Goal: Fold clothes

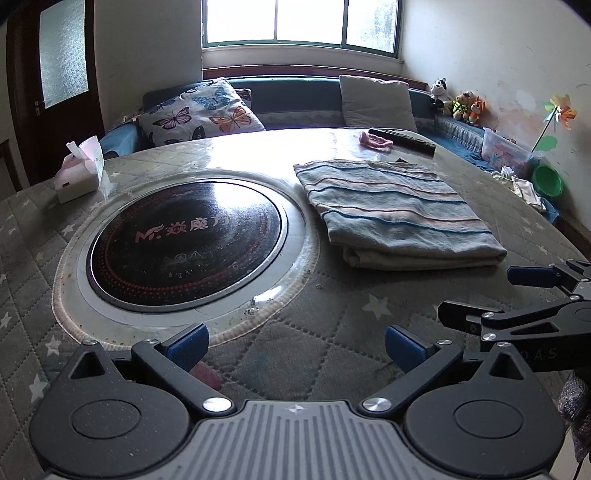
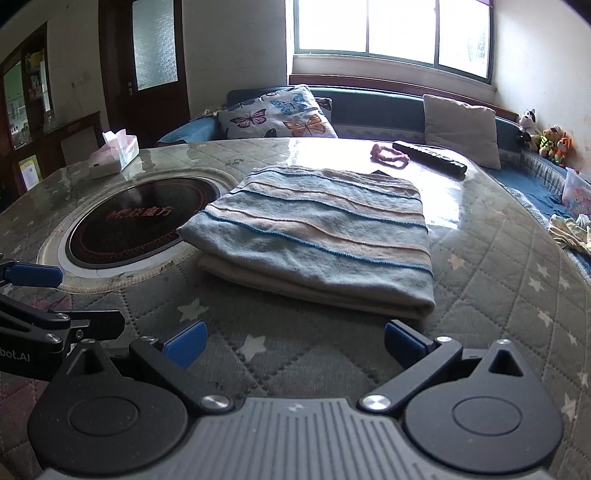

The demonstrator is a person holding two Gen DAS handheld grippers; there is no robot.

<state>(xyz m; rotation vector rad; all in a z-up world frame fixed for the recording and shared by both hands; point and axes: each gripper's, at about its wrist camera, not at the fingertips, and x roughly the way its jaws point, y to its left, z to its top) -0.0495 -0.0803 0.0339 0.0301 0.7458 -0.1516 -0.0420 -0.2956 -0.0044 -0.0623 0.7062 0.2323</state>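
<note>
- The folded striped garment [image 2: 314,240] lies flat on the quilted, star-printed surface [image 2: 498,266], just right of the round black cooktop [image 2: 140,225] set into it; the garment's left corner overlaps the cooktop's pale rim.
- Its long axis runs from the near edge away toward the window [image 2: 395,29], skewed a little to the left; the stripes cross it from side to side.
- The garment is a neat rectangle in several layers, pale blue-grey with pinkish bands and thin dark blue lines; a cream underside shows along the thick near fold.
- The right gripper [image 2: 293,343] is just short of that near fold, its blue-padded fingers [image 2: 184,341] wide apart and holding nothing.
- The left gripper [image 1: 295,349] is near the cooktop's front rim, well left of the garment, fingers likewise spread and empty.
- The left wrist view alone shows a paper pinwheel [image 1: 561,110], a green bowl [image 1: 548,179] and a clear plastic box [image 1: 506,149] along the right wall.
- The right wrist view alone shows a cabinet [image 2: 26,81] at far left.
- Both views show a tissue box [image 2: 114,155], a pink hair tie [image 2: 389,153] beside a dark remote control [image 2: 430,155], a butterfly pillow [image 2: 277,112] and small plush toys [image 2: 546,138].
</note>
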